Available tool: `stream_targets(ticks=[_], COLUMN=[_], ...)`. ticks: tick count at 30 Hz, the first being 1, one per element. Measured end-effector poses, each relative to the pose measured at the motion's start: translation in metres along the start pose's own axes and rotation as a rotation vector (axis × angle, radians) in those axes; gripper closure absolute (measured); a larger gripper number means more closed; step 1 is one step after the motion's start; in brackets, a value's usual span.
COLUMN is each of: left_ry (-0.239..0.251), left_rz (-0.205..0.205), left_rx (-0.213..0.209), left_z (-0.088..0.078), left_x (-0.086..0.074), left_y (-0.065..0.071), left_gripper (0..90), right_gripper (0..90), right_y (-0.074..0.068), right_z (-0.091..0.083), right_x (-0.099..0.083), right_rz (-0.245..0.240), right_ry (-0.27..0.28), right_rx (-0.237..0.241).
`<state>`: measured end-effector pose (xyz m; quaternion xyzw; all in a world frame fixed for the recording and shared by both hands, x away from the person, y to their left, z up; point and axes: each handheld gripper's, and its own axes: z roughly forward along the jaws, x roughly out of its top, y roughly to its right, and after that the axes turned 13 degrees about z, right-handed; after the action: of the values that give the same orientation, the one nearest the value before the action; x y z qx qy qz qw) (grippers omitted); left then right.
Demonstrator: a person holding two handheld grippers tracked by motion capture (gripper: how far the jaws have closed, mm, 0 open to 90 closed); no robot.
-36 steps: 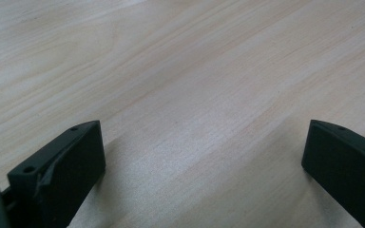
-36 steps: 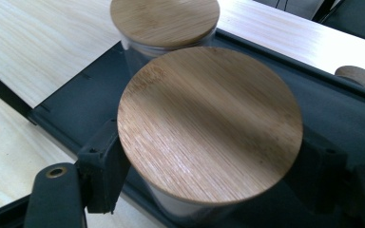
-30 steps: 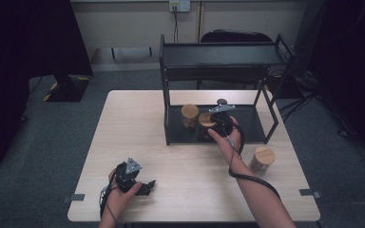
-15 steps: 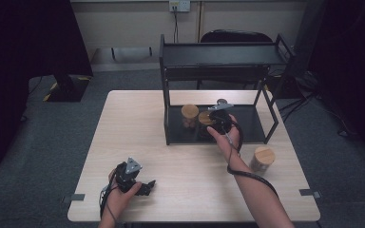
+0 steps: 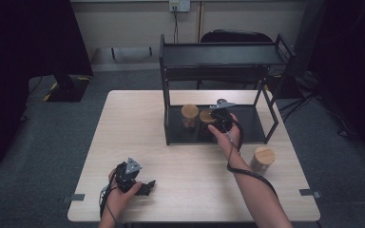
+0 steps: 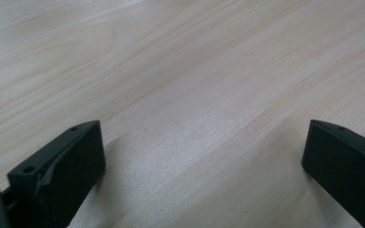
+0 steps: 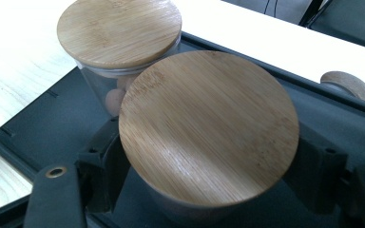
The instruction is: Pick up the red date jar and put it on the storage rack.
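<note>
High view: 3 jars (image 5: 262,158) — right hand-held gripper (image 5: 217,119) clamps 1, left (image 5: 142,186) wide.

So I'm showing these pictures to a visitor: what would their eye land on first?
Probably the bamboo-lidded jar clamped in the right gripper on the bottom tray of the black shelf rack, right beside a second lidded jar. Next, a third jar standing alone on the table near the right forearm. The left gripper rests open at the near edge.
</note>
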<state>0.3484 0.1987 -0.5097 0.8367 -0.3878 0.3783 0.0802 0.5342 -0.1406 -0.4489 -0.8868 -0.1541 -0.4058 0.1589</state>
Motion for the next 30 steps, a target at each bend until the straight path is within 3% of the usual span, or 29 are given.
stream_targets(ticks=[30], left_ry=[0.001], left_rz=[0.004], left_rx=[-0.003], left_z=[0.000], left_x=[0.000], left_y=[0.000], left_gripper=[0.2], right_gripper=[25.2], right_y=[0.005], right_z=[0.012], right_x=[0.004], right_rz=[0.014], right_ry=[0.051], right_rx=[-0.007])
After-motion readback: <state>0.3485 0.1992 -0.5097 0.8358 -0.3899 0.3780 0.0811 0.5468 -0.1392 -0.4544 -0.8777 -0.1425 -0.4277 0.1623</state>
